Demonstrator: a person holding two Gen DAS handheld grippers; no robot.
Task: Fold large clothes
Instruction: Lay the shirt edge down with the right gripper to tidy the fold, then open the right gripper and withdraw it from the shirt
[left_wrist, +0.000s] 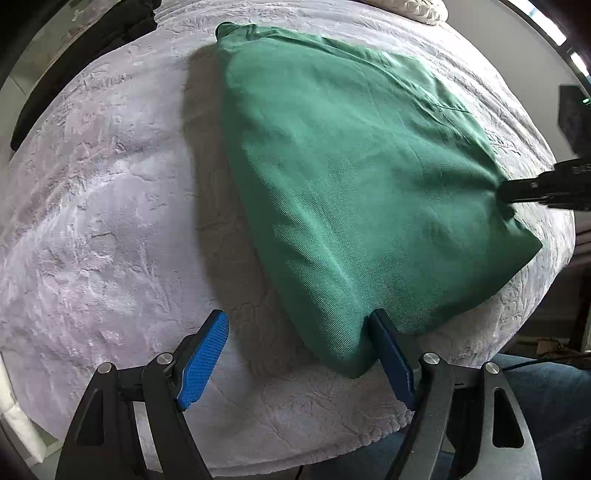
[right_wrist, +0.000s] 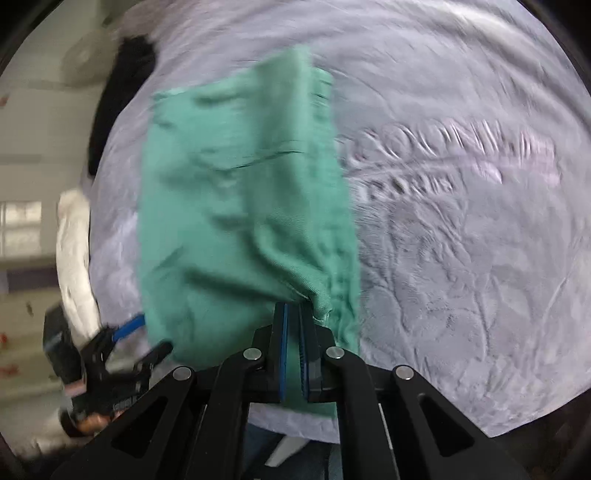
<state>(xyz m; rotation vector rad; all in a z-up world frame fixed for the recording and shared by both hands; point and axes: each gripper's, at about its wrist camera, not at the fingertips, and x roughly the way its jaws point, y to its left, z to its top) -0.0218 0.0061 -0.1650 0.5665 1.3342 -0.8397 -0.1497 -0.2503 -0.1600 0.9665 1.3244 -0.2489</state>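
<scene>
A green garment lies folded on a pale fleece blanket. My left gripper is open, its blue fingers spread around the garment's near corner, the right finger against the cloth. My right gripper is shut on the green garment, pinching a bunched edge between its blue pads. In the left wrist view the right gripper grips the garment's right corner. In the right wrist view the left gripper shows at the garment's lower left, blurred.
A dark garment lies at the blanket's far left edge. A white cushion sits at the far end. The person's jeans are at the near right. A white cloth hangs at the blanket's left side.
</scene>
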